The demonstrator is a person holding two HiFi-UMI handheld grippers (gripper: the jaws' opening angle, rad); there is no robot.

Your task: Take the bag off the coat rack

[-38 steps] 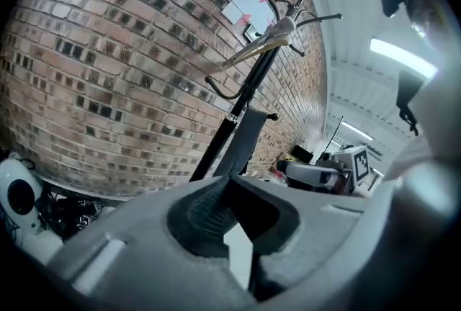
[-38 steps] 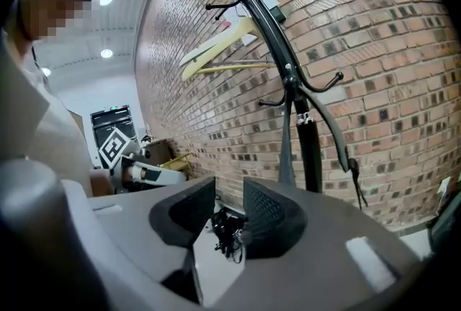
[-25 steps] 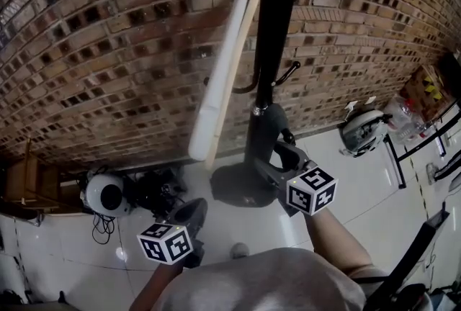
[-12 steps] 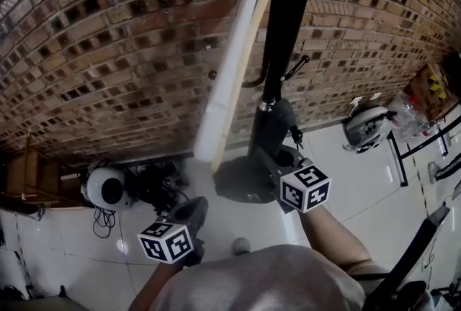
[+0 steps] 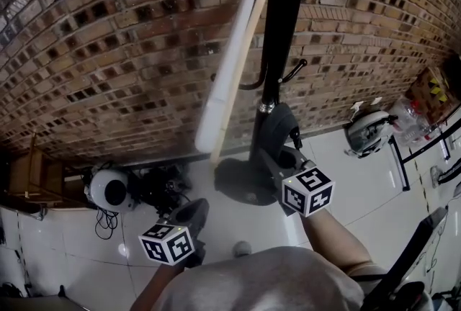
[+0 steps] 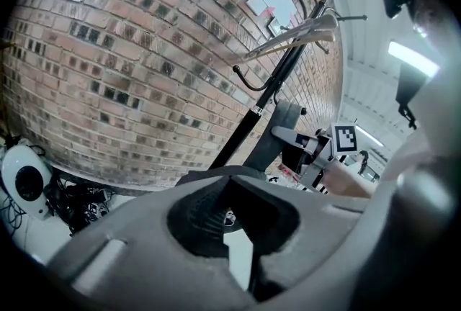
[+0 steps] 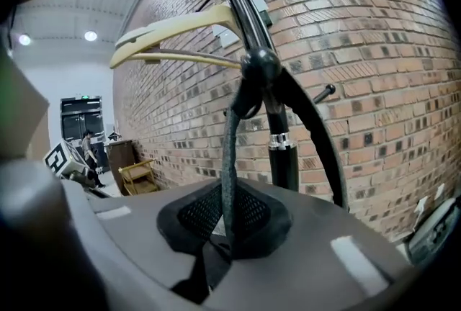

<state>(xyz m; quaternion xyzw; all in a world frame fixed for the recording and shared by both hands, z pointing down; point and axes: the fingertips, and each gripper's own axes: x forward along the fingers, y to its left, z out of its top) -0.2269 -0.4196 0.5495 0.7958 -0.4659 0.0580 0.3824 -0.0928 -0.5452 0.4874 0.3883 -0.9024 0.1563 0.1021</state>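
Right gripper [image 7: 227, 227]: jaws have just been closing and now pinch the grey bag strap [image 7: 229, 158]. From the pads the strap runs near-vertically up to the hook [image 7: 259, 66] on the coat rack [image 5: 277, 36]; the bag [image 5: 275, 128] hangs against the pole, so release likely needs a lift up and outward past the hook tip. Left gripper [image 5: 191, 212]: jaws together, empty, low and well apart from the rack

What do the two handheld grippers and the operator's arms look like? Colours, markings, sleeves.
Left gripper and right gripper: matte grey moulded shells, black textured pads. Each carries a white cube with black square markers, left and right. No cables visible. Person wears a grey top; right forearm is bare.
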